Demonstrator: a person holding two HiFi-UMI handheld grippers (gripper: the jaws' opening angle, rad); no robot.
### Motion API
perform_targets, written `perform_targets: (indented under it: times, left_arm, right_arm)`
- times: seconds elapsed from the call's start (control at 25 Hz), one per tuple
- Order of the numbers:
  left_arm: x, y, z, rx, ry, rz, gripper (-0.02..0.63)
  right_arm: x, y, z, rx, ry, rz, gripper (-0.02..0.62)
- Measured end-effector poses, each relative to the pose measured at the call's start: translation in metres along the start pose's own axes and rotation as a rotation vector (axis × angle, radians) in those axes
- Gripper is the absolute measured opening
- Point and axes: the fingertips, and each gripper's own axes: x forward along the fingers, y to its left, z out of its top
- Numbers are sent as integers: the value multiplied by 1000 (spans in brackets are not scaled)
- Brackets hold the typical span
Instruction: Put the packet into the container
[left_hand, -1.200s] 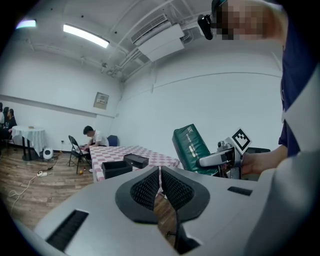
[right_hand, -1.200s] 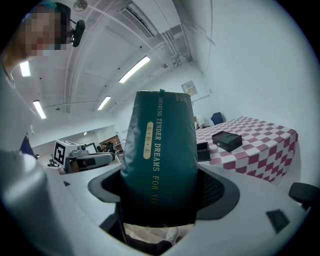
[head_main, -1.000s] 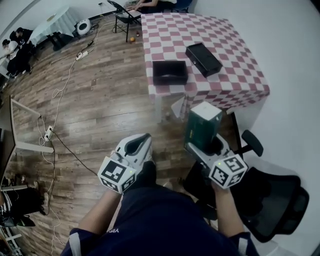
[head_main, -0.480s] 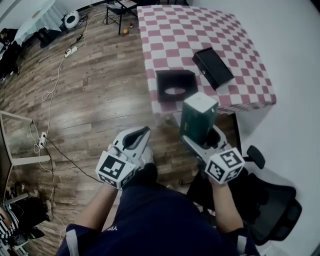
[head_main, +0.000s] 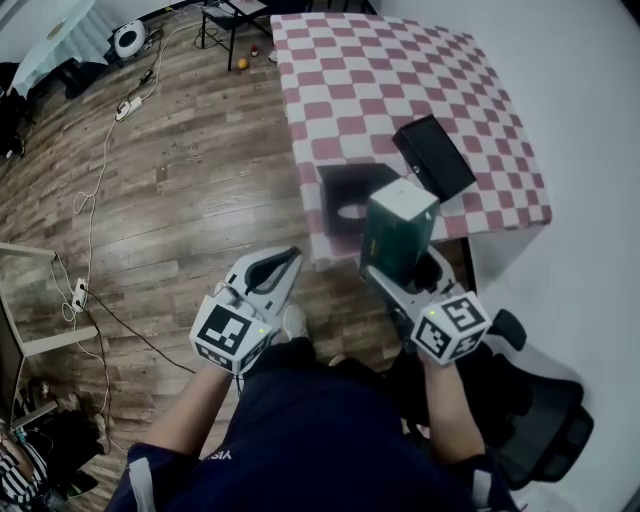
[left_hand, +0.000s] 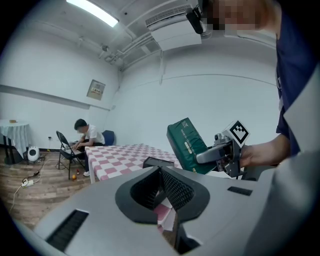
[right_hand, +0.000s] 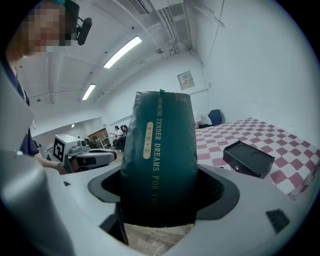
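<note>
Checkered table (head_main: 400, 90) on wood floor (head_main: 180, 200), white wall alongside. Right gripper (head_main: 403, 274) is clenched on the upright green packet (head_main: 397, 232) — the packet partly hides the black container (head_main: 340, 185) at the table edge. Left gripper (head_main: 283, 262) is closed and empty.

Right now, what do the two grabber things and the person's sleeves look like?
The left hand-held gripper and right hand-held gripper are light grey plastic shells with dark, mesh-textured pads inside. Each carries a white cube at the back, printed with black square markers. The person wears a dark navy top whose short sleeves have a pale band.
</note>
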Motion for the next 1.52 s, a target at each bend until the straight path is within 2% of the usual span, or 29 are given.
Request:
perform_targets:
  times: [0.16, 0.44, 0.72, 0.92, 1.36, 1.52]
  left_arm:
    - [28, 25, 12, -16, -4, 9, 35]
    - [48, 43, 24, -20, -18, 28, 35]
    - [42, 31, 23, -46, -7, 89, 35]
    - [82, 48, 16, -66, 12, 157, 35]
    - [107, 33, 11, -129, 27, 279, 35]
    - [109, 32, 3, -148, 39, 317, 35]
  right_arm:
    - [28, -22, 20, -6, 16, 13, 428]
    - [53, -36, 37, -37, 34, 38, 428]
    - [52, -39, 35, -120, 88, 87, 428]
    - [89, -85, 37, -227, 154, 149, 428]
    - [116, -123, 10, -500, 336, 252, 428]
    - [123, -130, -13, -653, 436, 303, 428]
